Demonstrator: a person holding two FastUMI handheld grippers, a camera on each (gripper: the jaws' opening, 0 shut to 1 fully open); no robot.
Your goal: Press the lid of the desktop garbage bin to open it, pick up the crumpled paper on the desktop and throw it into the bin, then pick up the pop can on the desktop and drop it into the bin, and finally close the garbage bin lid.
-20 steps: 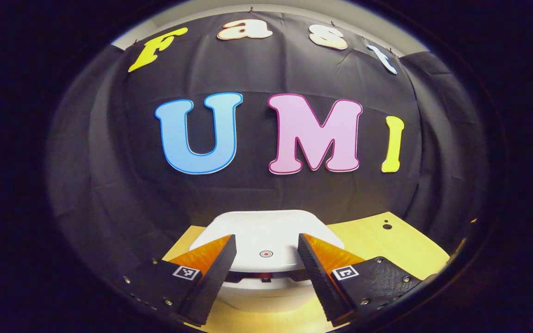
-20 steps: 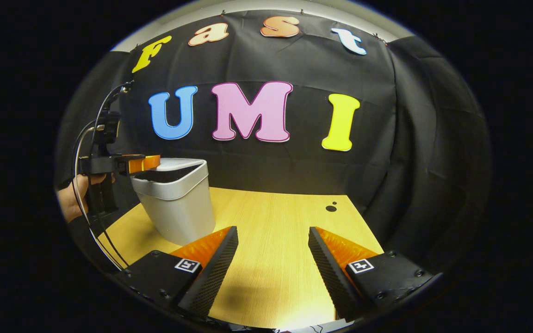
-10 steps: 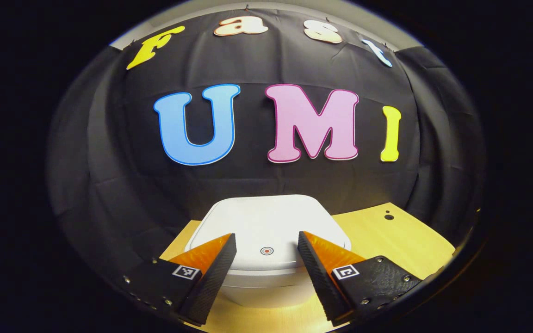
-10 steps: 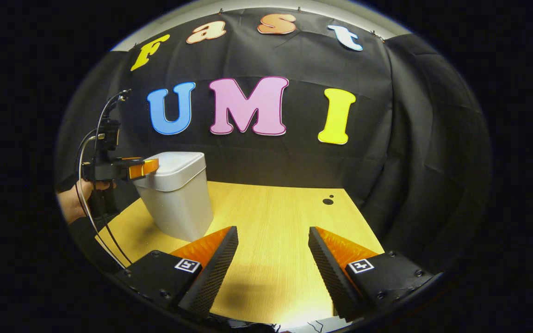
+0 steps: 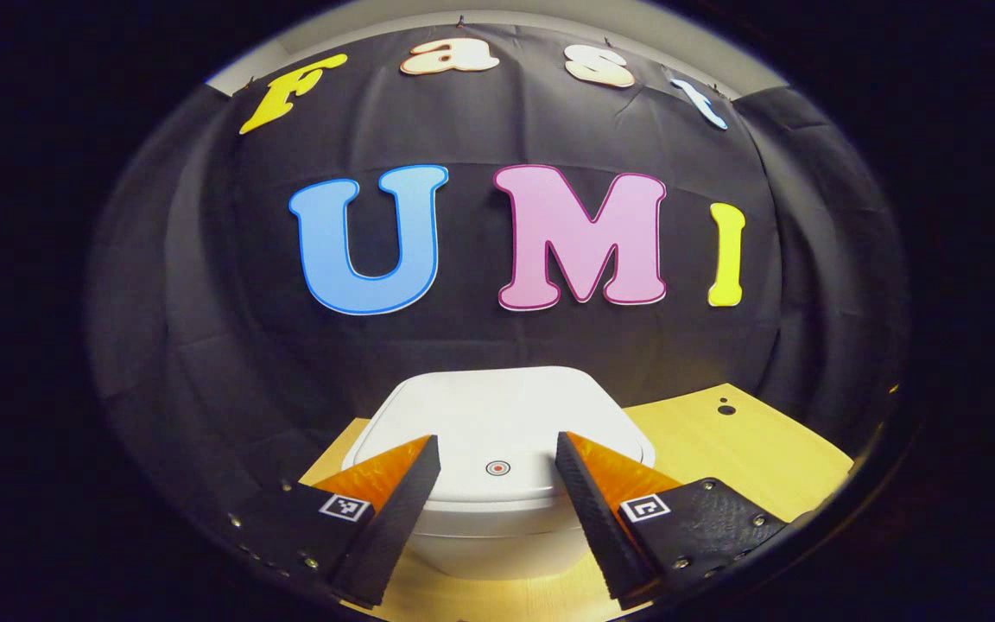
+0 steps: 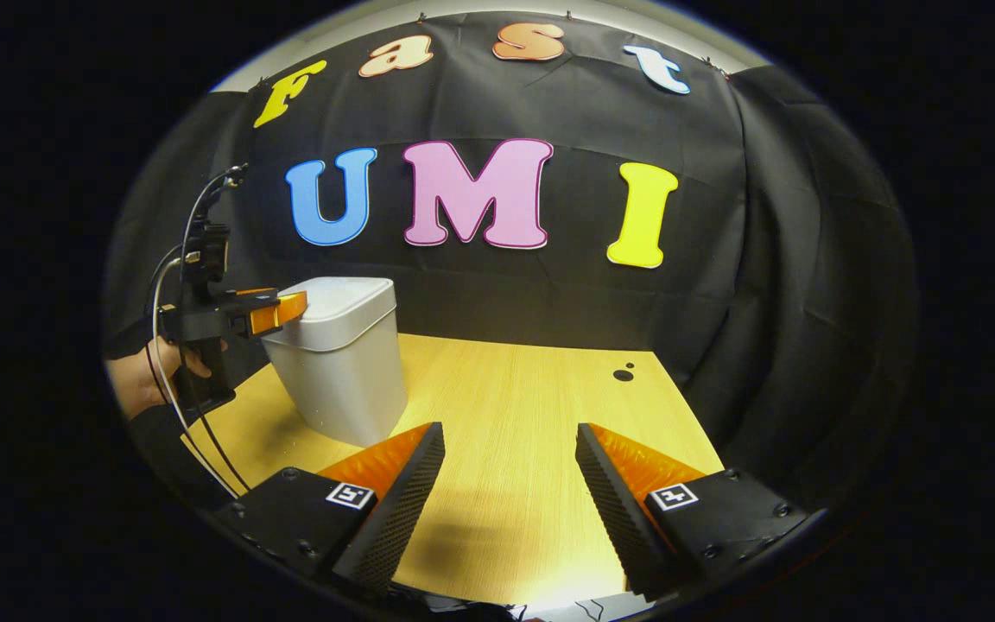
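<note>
The white desktop bin (image 5: 497,536) stands right in front of my left gripper (image 5: 497,441). Its lid (image 5: 497,410) lies flat and flush on the body, with a small red-ringed button (image 5: 497,467) near the front edge. My left gripper is open, its fingers level with the lid's front edge and straddling the button, nothing between them. In the right gripper view the bin (image 6: 338,363) stands at the table's left, and the left gripper (image 6: 277,313) hovers at the lid's near edge. My right gripper (image 6: 510,429) is open above bare table, to the right of the bin.
The wooden table (image 6: 532,449) stretches to the right of the bin, with two small dark holes (image 6: 623,374) near its back edge. A hand (image 6: 139,384) with trailing cables holds the left gripper at the table's left edge. Black cloth closes off the back and sides.
A second ago the lid stood ajar with a dark gap under its front; it has since dropped flush onto the bin. The left gripper has drawn back slightly. The right gripper has barely shifted.
</note>
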